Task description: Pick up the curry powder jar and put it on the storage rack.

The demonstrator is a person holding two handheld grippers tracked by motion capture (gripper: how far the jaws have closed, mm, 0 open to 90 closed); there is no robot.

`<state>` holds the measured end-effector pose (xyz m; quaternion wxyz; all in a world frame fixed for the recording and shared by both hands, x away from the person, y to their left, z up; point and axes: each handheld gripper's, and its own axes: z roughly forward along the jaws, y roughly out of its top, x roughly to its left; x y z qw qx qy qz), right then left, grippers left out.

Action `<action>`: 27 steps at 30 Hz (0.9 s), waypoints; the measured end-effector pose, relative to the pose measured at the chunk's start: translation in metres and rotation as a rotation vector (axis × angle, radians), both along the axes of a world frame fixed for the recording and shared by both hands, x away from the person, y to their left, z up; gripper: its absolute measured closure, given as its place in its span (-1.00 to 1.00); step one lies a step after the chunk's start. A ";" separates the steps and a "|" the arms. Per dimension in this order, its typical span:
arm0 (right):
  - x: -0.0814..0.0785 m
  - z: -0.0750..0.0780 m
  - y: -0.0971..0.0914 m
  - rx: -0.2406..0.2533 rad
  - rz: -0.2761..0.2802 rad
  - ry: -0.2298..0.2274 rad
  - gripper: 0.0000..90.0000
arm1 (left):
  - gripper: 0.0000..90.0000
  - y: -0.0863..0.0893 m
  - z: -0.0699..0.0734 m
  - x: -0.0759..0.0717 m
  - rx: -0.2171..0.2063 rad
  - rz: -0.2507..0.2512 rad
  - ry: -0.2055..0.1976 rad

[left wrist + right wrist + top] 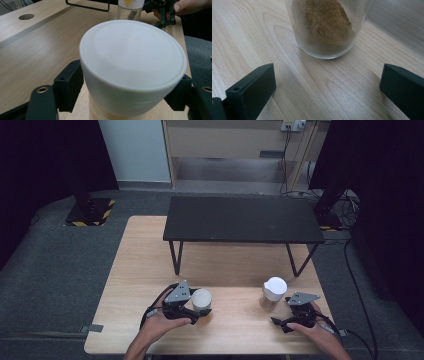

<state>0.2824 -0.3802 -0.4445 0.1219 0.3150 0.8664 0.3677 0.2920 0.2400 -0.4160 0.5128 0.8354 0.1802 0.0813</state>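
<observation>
A jar with a wide white lid (pixel 202 297) stands near the front left of the wooden table (pixel 145 255). My left gripper (pixel 200 312) is shut on it. In the left gripper view the lidded jar (pixel 132 62) looms large, and a black pad presses on each side of its body below the lid. To the right stands a clear glass jar (pixel 274 292) with a white lid, holding brown powder (pixel 324 22). My right gripper (pixel 282 317) rests just in front of it, open. Its jaws (pixel 327 85) stand wide apart with only bare wood between them, short of the glass.
A low black metal bench (pixel 242 217) spans the back of the table on thin legs. A round hole (pixel 26 16) shows in the tabletop at the left. Grey carpet surrounds the table, with a yellow-striped stand base (pixel 90 212) at the far left.
</observation>
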 end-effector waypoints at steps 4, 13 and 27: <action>0.000 0.000 0.000 0.000 0.000 0.000 -0.97 | -0.27 0.000 0.001 0.000 -0.002 -0.006 0.002; 0.000 0.000 0.000 0.000 0.000 0.000 -0.97 | -0.27 -0.002 0.002 0.002 -0.003 -0.027 0.005; 0.000 0.000 0.000 0.000 0.001 0.000 -0.97 | -0.27 -0.004 0.007 0.002 -0.027 -0.058 -0.015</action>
